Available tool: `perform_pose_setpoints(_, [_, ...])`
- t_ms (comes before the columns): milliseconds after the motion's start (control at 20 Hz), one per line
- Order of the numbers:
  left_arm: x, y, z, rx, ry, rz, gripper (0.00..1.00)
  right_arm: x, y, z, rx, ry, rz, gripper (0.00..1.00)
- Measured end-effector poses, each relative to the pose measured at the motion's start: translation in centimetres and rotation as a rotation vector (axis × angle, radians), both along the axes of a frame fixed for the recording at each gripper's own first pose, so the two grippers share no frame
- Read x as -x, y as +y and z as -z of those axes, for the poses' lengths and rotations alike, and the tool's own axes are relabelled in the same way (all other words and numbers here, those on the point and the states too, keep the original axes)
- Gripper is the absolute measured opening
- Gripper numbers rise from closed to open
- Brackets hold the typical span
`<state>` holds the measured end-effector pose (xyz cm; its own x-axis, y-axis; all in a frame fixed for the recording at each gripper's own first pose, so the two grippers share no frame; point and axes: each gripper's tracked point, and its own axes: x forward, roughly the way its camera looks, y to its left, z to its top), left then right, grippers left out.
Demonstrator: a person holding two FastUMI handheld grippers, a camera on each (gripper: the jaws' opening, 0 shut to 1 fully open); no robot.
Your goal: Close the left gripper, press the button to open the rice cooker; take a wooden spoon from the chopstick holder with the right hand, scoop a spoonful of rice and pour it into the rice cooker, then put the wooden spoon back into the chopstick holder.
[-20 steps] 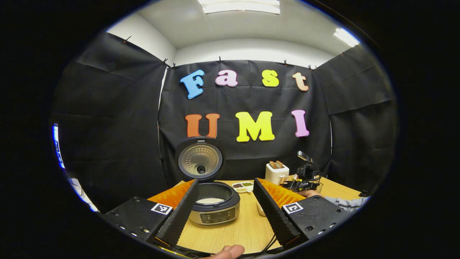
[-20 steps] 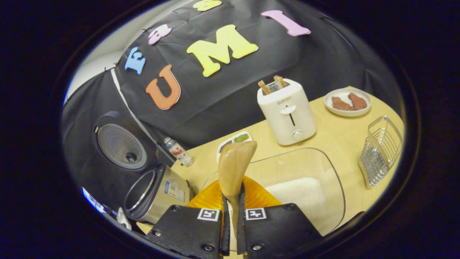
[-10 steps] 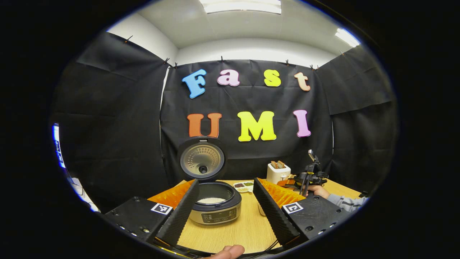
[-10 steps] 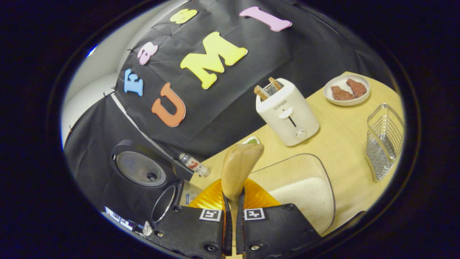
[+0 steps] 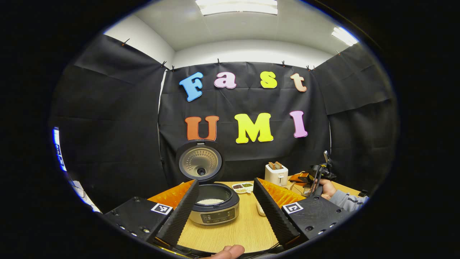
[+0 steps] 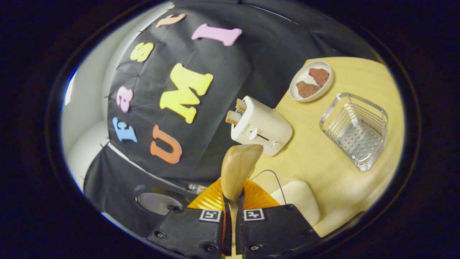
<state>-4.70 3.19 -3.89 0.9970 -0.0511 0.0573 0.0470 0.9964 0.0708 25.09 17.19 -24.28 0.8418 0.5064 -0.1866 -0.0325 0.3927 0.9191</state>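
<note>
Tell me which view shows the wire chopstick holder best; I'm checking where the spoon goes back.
The right gripper view: the chopstick holder sits in full on the table, beyond the wooden spoon. In the left gripper view, I cannot make it out.

Toaster (image 6: 260, 126) stands between rice cooker (image 5: 215, 205) and wire basket (image 6: 355, 129)

Wooden spoon (image 6: 239, 169) handle hidden between fingers; rice cooker (image 6: 154, 202) mostly cut off below.

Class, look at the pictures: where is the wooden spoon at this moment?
In the right gripper view, the wooden spoon is clamped between the right gripper fingers at bottom centre, its bowl reaching up toward the white toaster.
</note>
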Motion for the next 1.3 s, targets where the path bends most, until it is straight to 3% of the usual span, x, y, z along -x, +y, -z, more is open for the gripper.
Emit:
perform_pose_setpoints(50, [0.1,0.0,0.0,-0.001,-0.002,-0.001,0.96,0.1,-0.6,-0.2,-0.067,0.023,0.012,0.10])
perform_pose_setpoints(300, [0.4,0.7,0.0,0.013,-0.003,-0.018,0.95,2.1,-1.7,-4.8,-0.432,0.047,0.025,0.08])
perform_pose_setpoints(400, [0.5,1.1,0.2,0.021,0.003,-0.024,0.96,2.8,-1.5,-7.1,-0.502,0.023,0.028,0.09])
perform_pose_setpoints(850, [2.2,4.1,0.0,0.039,-0.009,-0.048,0.96,5.2,2.9,-11.3,-0.470,0.011,0.016,0.08])
perform_pose_setpoints(1050, [3.0,5.7,-0.1,0.030,-0.019,-0.062,0.96,5.8,7.2,-12.8,-0.465,-0.004,-0.048,0.08])
perform_pose_setpoints(1300, [3.5,7.6,0.0,0.028,-0.012,-0.085,0.96,5.7,14.0,-14.1,-0.384,-0.035,-0.116,0.09])
